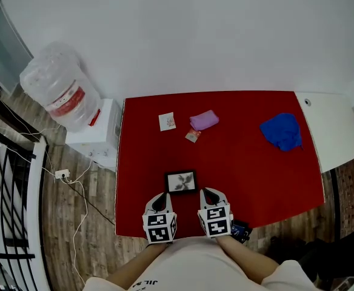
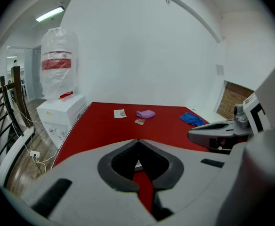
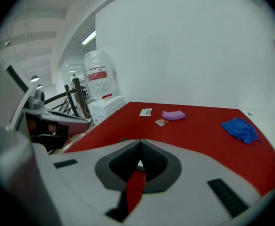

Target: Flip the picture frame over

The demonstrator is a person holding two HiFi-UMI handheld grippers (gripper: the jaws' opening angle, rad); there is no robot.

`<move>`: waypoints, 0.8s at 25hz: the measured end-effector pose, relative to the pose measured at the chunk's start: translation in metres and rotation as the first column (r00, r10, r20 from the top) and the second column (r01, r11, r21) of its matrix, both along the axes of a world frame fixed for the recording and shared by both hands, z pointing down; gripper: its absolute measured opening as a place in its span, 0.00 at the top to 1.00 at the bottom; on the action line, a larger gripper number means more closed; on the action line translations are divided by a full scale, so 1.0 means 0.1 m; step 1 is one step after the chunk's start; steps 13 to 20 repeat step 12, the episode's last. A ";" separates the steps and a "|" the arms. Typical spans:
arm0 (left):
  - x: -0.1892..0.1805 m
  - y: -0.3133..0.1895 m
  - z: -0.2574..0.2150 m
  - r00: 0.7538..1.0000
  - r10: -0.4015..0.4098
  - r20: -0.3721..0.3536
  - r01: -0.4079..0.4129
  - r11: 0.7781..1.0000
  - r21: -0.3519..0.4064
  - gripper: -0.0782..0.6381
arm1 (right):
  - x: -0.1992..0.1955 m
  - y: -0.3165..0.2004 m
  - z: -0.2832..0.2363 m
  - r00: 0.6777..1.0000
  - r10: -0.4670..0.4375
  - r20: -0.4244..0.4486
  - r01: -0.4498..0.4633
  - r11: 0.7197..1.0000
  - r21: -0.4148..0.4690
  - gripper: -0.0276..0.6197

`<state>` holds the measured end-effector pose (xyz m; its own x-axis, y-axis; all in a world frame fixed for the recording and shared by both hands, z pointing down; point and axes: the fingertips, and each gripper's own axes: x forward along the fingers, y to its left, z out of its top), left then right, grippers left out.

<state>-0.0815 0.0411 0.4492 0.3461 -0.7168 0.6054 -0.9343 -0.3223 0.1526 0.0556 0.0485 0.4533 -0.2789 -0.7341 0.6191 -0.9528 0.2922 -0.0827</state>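
On the red table [image 1: 274, 174], near its front edge, the frame [image 1: 181, 182] lies flat with its print facing up, square to that edge. Just short of it hang the left tongs [image 1: 159, 196] and right tongs [image 1: 209, 192], 1 by each near corner, neither touching it. Each pair is pressed together at the tips with nothing pinched. Only red cloth and a sliver of the frame show past the pads.

A face-up frame fits 2 stages: a frame due to go face down, or 1 already turned face up. The pictures do not settle which, so I call no move.

As a handling judgement, the frame is thin and sits flush on the cloth. Any grip would have to take it by a rim, which closed tips cannot do. A hold on 2 opposite sides would likely stop it swinging. If the front is glazed, it would probably slip easily and want a gentle landing.

Containers, largest down:
- **Jug:** beside the table a big jug [image 1: 62, 93] wrapped in clear film stands on a white dispenser [image 1: 98, 135]. Whether it holds water I cannot tell.
- **Frame:** it holds a print of dark leaves.
- **Sachet:** far back lies a small sachet [image 1: 193, 136], contents unseen, beside a purple cloth [image 1: 203, 120].
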 end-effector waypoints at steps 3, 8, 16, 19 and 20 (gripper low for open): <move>-0.01 0.01 0.00 1.000 0.000 -0.002 0.000 1.000 -0.001 0.88 | -0.01 0.00 -0.01 1.000 0.000 0.002 0.000 1.000 0.002 0.95; -0.02 0.04 0.01 1.000 -0.002 -0.003 0.002 1.000 -0.003 0.88 | -0.04 0.02 0.00 1.000 -0.012 0.000 0.012 1.000 0.003 0.95; -0.02 0.06 0.01 1.000 -0.005 -0.001 0.005 1.000 -0.003 0.88 | -0.06 0.03 0.00 1.000 -0.029 0.003 0.029 0.999 0.012 0.95; -0.02 0.06 0.01 1.000 -0.005 -0.001 0.005 1.000 -0.003 0.88 | -0.06 0.03 0.00 1.000 -0.029 0.003 0.029 0.999 0.012 0.95; -0.02 0.06 0.01 1.000 -0.005 -0.001 0.005 1.000 -0.003 0.88 | -0.06 0.03 0.00 1.000 -0.029 0.003 0.029 0.999 0.012 0.95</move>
